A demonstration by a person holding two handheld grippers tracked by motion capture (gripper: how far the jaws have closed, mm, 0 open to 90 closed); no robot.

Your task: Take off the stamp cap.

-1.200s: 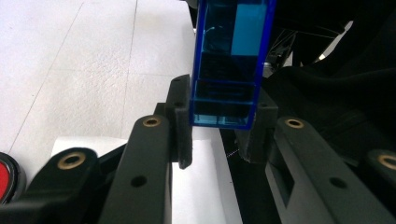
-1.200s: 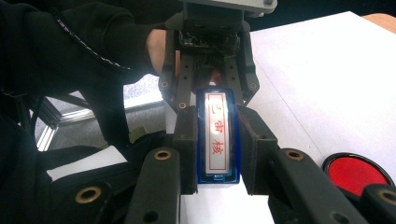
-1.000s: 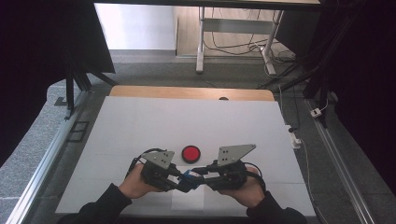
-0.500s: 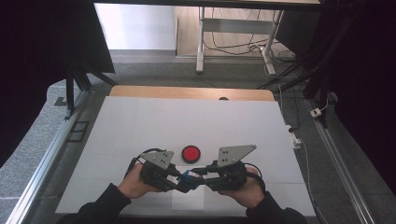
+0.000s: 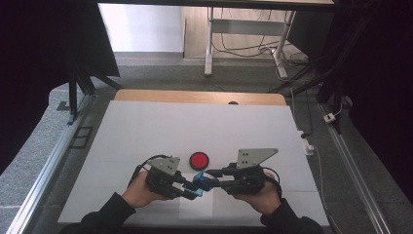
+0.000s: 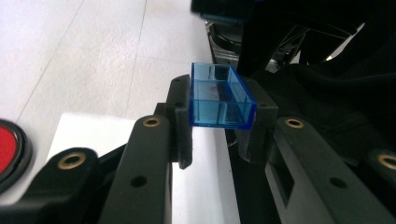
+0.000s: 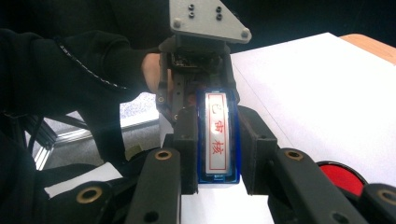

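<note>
White tabletop wide open beyond both tongs clamping blue stamp.

The red disc is running off the left gripper view's edge, and off the right gripper view's bottom corner. A dark mark at the bench's far edge is showing too small to identify.

Both grippers tip to tip, low over near table edge.
L hand holds left gripper pointing right; R hand holds right gripper pointing left. Jaws of both closed in, each pair clamped on the same blue piece btw them. Forearms in dark sleeves enter from the bottom, angled inward.
</note>
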